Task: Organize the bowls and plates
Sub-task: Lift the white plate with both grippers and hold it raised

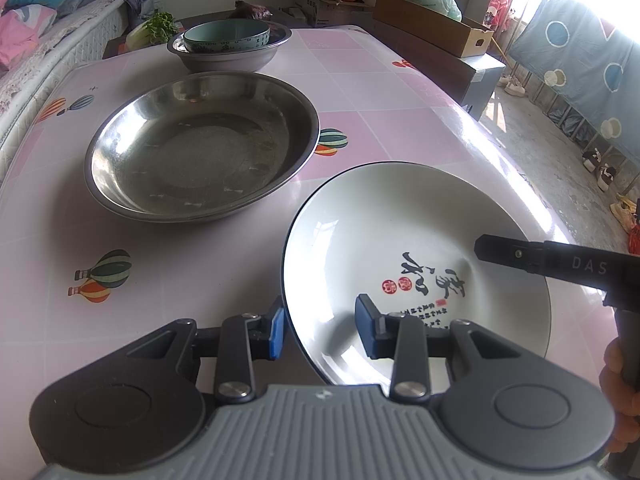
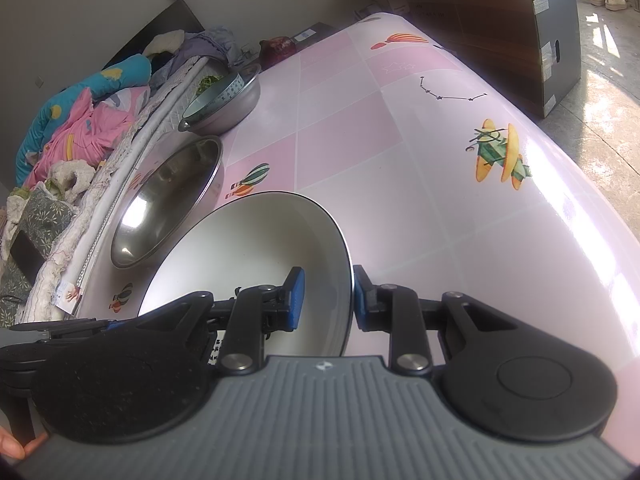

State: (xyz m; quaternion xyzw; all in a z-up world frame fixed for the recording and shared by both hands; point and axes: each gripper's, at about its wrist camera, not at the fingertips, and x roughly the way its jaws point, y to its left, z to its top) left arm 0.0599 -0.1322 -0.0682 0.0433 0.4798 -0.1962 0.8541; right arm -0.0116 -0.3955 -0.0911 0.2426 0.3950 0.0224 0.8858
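My pink balloon-print table (image 1: 240, 280) carries everything. Largest is the steel basin (image 1: 202, 146), shiny and shallow, mid-table. Just beside it, nearer me, sits the white plate (image 1: 400, 240) with a dark rim and black calligraphy. At the far end a teal bowl (image 1: 226, 36) nests in a small steel bowl (image 1: 228, 58). My left gripper (image 1: 320, 330) and right gripper (image 2: 328, 298) both straddle the plate's rim, pads apart, unclenched.

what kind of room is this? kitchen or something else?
Probably a lived-in bedroom or multi-use room in a home, not a kitchen. A bed piled with bedding runs along the table with the pink cloth, cardboard boxes are stacked behind it, and shoes sit on the floor.
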